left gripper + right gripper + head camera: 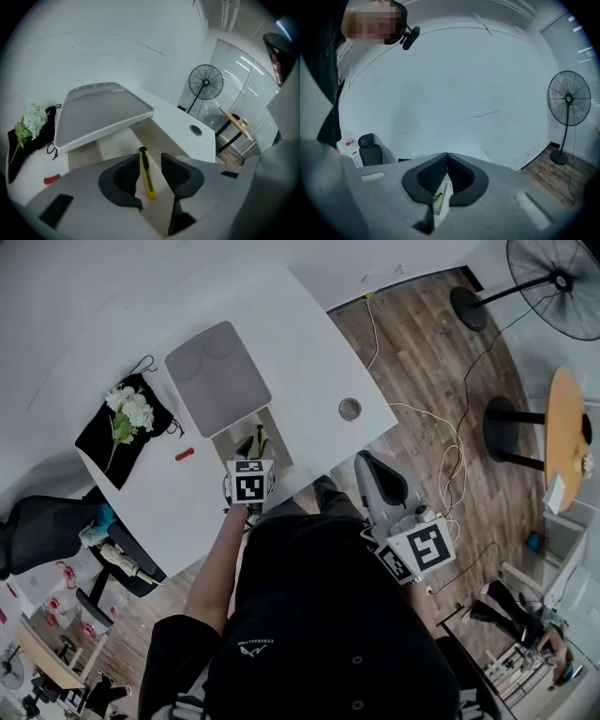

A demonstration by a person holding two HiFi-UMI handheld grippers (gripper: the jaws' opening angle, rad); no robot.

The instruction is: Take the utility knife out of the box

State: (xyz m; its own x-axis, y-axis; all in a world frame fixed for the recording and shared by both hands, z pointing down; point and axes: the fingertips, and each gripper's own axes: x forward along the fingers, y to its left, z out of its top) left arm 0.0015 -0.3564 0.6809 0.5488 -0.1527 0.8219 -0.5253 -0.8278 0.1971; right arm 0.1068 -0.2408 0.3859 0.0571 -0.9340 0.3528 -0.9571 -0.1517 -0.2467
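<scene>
Over the box (228,441), left tool (150,161) tilted down

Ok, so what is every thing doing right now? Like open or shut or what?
Box: open.
Lid: swung up and back.
Utility knife: lying flat in the box, not gripped.
Left gripper: open, one jaw on each side of the knife, not touching it.
Right gripper: shut, empty, away from the table.
Fan: standing upright; spinning or not, cannot tell.
</scene>
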